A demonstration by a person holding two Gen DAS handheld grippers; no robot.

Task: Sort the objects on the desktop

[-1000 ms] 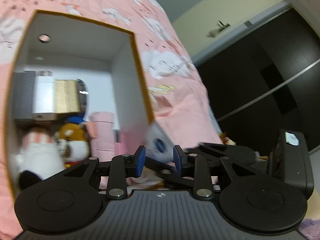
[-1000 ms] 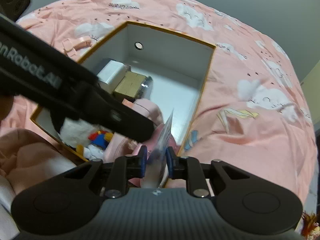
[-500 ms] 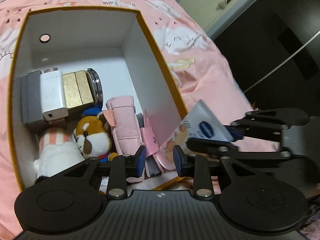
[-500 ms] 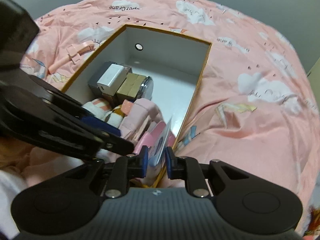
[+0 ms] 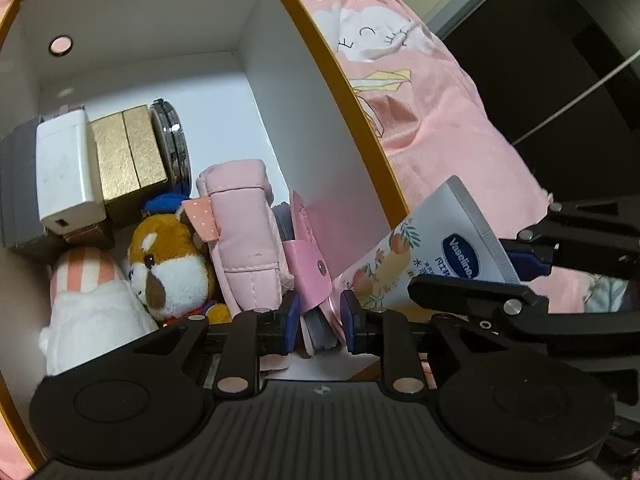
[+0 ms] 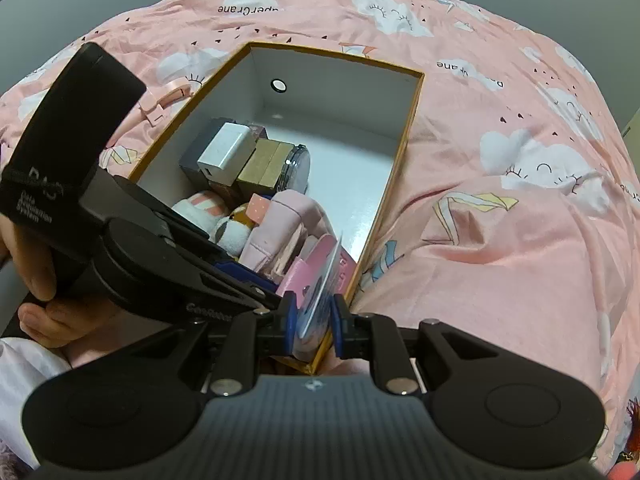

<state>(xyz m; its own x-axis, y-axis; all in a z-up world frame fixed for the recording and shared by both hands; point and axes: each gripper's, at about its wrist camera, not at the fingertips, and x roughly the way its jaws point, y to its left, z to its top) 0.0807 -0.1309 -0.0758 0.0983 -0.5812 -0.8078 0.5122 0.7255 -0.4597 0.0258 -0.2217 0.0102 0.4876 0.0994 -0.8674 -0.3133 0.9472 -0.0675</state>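
An orange-rimmed box [image 5: 340,80] with white walls lies on the pink bedspread. My right gripper [image 6: 313,320] is shut on a Vaseline tube [image 5: 436,248], which slants down with its lower end over the box's near right corner. My left gripper [image 5: 319,327] points down into that same corner. Its jaws are closing, and the lower end of a pink and grey wallet [image 5: 308,268] lies between the pads. I cannot see the pads pressing on it. In the right wrist view the tube [image 6: 320,280] shows edge-on.
The box holds a white charger [image 5: 64,172], gold boxes [image 5: 128,156], a round tin [image 5: 172,140], a pink pouch [image 5: 244,236], a fox plush [image 5: 168,264] and a striped plush [image 5: 88,292]. Its far half is bare floor. A hand [image 6: 36,264] grips the left tool.
My left gripper has dropped and tilted down into the box, and its jaws have narrowed. The right gripper has barely moved and still holds the tube.
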